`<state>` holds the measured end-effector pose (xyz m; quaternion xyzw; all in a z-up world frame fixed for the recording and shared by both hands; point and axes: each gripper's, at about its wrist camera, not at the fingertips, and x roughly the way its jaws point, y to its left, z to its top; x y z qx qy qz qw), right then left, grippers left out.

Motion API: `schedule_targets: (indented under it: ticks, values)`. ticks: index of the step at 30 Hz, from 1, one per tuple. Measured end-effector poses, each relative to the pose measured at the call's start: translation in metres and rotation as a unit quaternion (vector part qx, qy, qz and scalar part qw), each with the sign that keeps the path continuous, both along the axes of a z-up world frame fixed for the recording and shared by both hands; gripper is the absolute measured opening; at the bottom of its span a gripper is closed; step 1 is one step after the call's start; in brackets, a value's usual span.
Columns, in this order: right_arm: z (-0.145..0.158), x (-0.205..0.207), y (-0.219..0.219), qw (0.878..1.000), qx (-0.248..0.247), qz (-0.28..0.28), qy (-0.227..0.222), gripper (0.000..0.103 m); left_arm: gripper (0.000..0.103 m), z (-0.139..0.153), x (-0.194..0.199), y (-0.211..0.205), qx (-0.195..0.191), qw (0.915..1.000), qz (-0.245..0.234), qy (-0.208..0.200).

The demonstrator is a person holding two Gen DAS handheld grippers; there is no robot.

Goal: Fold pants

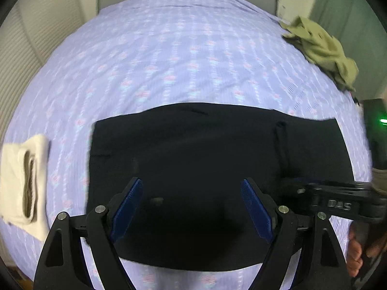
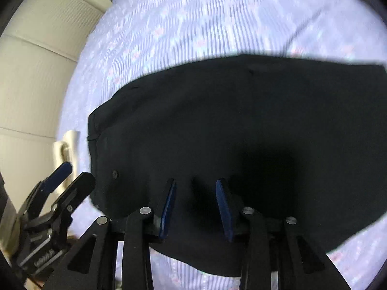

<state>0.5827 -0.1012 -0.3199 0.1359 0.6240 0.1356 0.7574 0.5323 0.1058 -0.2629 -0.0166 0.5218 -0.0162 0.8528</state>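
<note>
Soft, even room light; both fisheye views bend hard at the edges, motion blur smears the lilac patterned bedsheet [image 2: 183, 24], and the flat black fabric pants [image 1: 205, 149] swallow detail in shadow.

The left tongs [image 1: 191, 195] had matte black angular arms with triangular cutouts, round silver pivot screws and ribbed blue pads [image 1: 128, 207]. The right tongs [image 2: 196, 203] were built alike, their black body lettered "DAS"; an olive cuff [image 1: 379, 181] showed behind.

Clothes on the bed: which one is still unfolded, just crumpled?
The olive-green garment, bunched at the bed's far right edge. The black pants lie flat; the cream item is folded.
</note>
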Motion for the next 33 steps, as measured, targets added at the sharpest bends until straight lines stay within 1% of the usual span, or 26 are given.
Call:
schedule_targets:
  ticks: [1, 2, 3, 4, 6, 7, 10, 12, 14, 16, 17, 18, 19, 20, 21, 22, 23, 24, 25, 26, 27, 28, 29, 31, 32, 33]
  values:
    - [0.011, -0.005, 0.012, 0.999, -0.036, 0.001, -0.021, 0.055, 0.086, 0.0, -0.006, 0.015, 0.001, 0.9999, 0.009, -0.006]
    - [0.021, -0.011, 0.026, 0.997, -0.069, 0.007, -0.044, 0.061, 0.088, -0.003, -0.012, 0.032, 0.005, 0.9998, 0.016, -0.009]
    - [0.027, -0.015, 0.038, 0.994, -0.091, 0.01, -0.06, 0.068, 0.088, -0.006, -0.017, 0.044, 0.008, 0.9997, 0.02, -0.007]
    - [0.032, -0.019, 0.049, 0.992, -0.106, 0.011, -0.073, 0.073, 0.088, -0.012, -0.024, 0.06, 0.012, 0.9996, 0.023, 0.006]
    - [0.035, -0.025, 0.075, 0.989, -0.121, 0.016, -0.087, 0.074, 0.088, -0.026, -0.041, 0.084, 0.009, 0.999, 0.028, 0.033]
    - [0.033, -0.026, 0.087, 0.989, -0.119, 0.022, -0.085, 0.074, 0.088, -0.034, -0.052, 0.096, -0.001, 0.9983, 0.034, 0.047]
    - [0.015, -0.033, 0.124, 0.991, -0.111, 0.054, -0.053, 0.074, 0.088, -0.057, -0.081, 0.123, -0.054, 0.9931, 0.06, 0.085]
    - [0.004, -0.038, 0.145, 0.989, -0.119, 0.078, -0.049, 0.074, 0.088, -0.071, -0.092, 0.135, -0.094, 0.9875, 0.084, 0.095]
    - [-0.007, -0.041, 0.161, 0.985, -0.13, 0.1, -0.046, 0.074, 0.087, -0.084, -0.094, 0.148, -0.156, 0.977, 0.114, 0.09]
    - [-0.016, -0.044, 0.17, 0.983, -0.135, 0.116, -0.04, 0.074, 0.085, -0.099, -0.089, 0.162, -0.208, 0.9622, 0.154, 0.084]
    - [-0.02, -0.042, 0.173, 0.983, -0.137, 0.118, -0.037, 0.074, 0.085, -0.108, -0.086, 0.168, -0.23, 0.9544, 0.174, 0.079]
    - [-0.024, -0.044, 0.176, 0.983, -0.139, 0.118, -0.035, 0.074, 0.084, -0.117, -0.083, 0.173, -0.242, 0.9468, 0.197, 0.08]
    - [-0.026, -0.044, 0.178, 0.983, -0.139, 0.115, -0.033, 0.074, 0.079, -0.124, -0.082, 0.178, -0.252, 0.9401, 0.214, 0.081]
    - [-0.028, -0.043, 0.178, 0.984, -0.139, 0.11, -0.03, 0.074, 0.079, -0.132, -0.082, 0.182, -0.276, 0.9287, 0.235, 0.079]
    - [-0.03, -0.043, 0.177, 0.984, -0.139, 0.106, -0.027, 0.074, 0.078, -0.136, -0.081, 0.186, -0.292, 0.9204, 0.249, 0.075]
    - [-0.031, -0.043, 0.176, 0.985, -0.138, 0.103, -0.025, 0.074, 0.073, -0.14, -0.081, 0.187, -0.312, 0.9109, 0.261, 0.067]
    - [-0.031, -0.042, 0.175, 0.985, -0.138, 0.101, -0.024, 0.074, 0.061, -0.141, -0.082, 0.187, -0.33, 0.9056, 0.26, 0.059]
    - [-0.031, -0.042, 0.174, 0.985, -0.139, 0.101, -0.025, 0.074, 0.059, -0.138, -0.081, 0.185, -0.333, 0.905, 0.258, 0.057]
    - [-0.03, -0.043, 0.171, 0.985, -0.14, 0.101, -0.028, 0.074, 0.052, -0.13, -0.083, 0.184, -0.335, 0.9076, 0.249, 0.041]
    - [-0.028, -0.043, 0.168, 0.984, -0.141, 0.101, -0.032, 0.074, 0.048, -0.121, -0.086, 0.181, -0.345, 0.9088, 0.233, 0.018]
    - [-0.026, -0.043, 0.162, 0.984, -0.142, 0.1, -0.035, 0.074, 0.048, -0.115, -0.087, 0.181, -0.354, 0.9081, 0.224, 0.002]
    - [-0.025, -0.043, 0.158, 0.985, -0.141, 0.097, -0.036, 0.074, 0.048, -0.113, -0.089, 0.182, -0.362, 0.9058, 0.221, -0.012]
    - [-0.025, -0.043, 0.153, 0.985, -0.139, 0.094, -0.036, 0.074, 0.049, -0.118, -0.088, 0.183, -0.365, 0.9026, 0.229, -0.011]
    - [-0.026, -0.043, 0.145, 0.986, -0.139, 0.088, -0.035, 0.074, 0.05, -0.141, -0.08, 0.187, -0.369, 0.8908, 0.264, 0.015]
    - [-0.027, -0.042, 0.141, 0.986, -0.142, 0.083, -0.034, 0.074, 0.051, -0.155, -0.075, 0.187, -0.381, 0.8814, 0.278, 0.029]
    - [-0.028, -0.042, 0.137, 0.986, -0.143, 0.08, -0.034, 0.074, 0.054, -0.162, -0.071, 0.185, -0.385, 0.8757, 0.29, 0.03]
